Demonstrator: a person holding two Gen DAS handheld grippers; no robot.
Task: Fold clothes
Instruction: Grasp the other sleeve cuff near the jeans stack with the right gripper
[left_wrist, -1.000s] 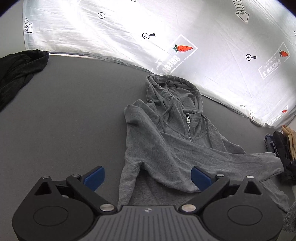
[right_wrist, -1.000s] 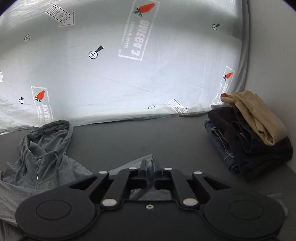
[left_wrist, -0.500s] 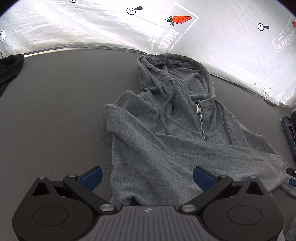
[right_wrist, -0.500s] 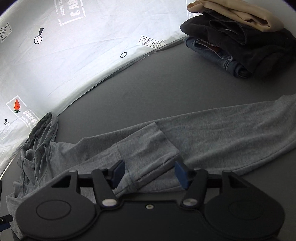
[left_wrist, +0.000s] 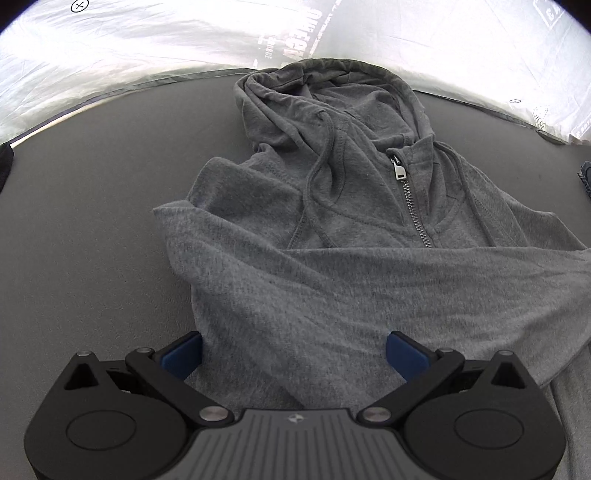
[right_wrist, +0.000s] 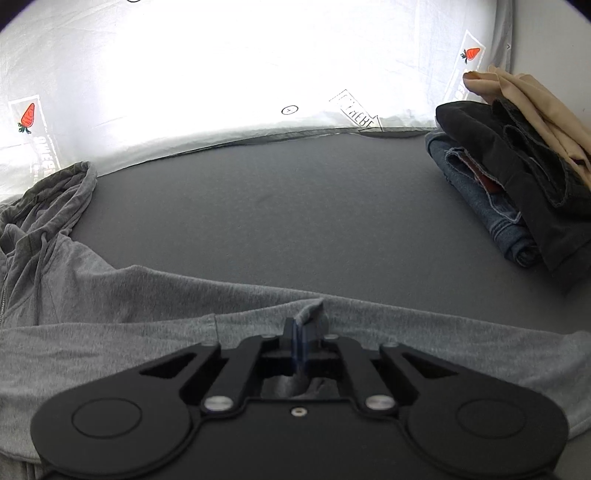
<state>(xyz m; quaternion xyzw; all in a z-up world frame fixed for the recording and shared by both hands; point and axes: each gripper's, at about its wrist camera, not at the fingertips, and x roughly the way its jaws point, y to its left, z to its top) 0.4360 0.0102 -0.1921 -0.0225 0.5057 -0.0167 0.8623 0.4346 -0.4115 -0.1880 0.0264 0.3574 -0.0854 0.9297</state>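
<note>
A grey zip hoodie (left_wrist: 332, 229) lies face up on the dark grey table (left_wrist: 92, 206), hood toward the white backdrop. One sleeve is folded across its chest. My left gripper (left_wrist: 293, 354) hangs open over the hoodie's left side, its blue pads (left_wrist: 183, 356) wide apart with cloth between them, not pressing. In the right wrist view the hoodie (right_wrist: 110, 295) spreads from the left, and its sleeve runs across the front. My right gripper (right_wrist: 300, 332) is shut on a pinched ridge of that sleeve cloth.
A stack of folded clothes (right_wrist: 517, 177), tan on black on blue denim, stands at the right of the table (right_wrist: 295, 206). A white printed sheet (right_wrist: 221, 66) hangs behind the table. Bare table stretches between the hoodie and the stack.
My left gripper came down and closer over the hoodie, still open. My right gripper opened over the sleeve half a second ago and has now shut on a fold of it.
</note>
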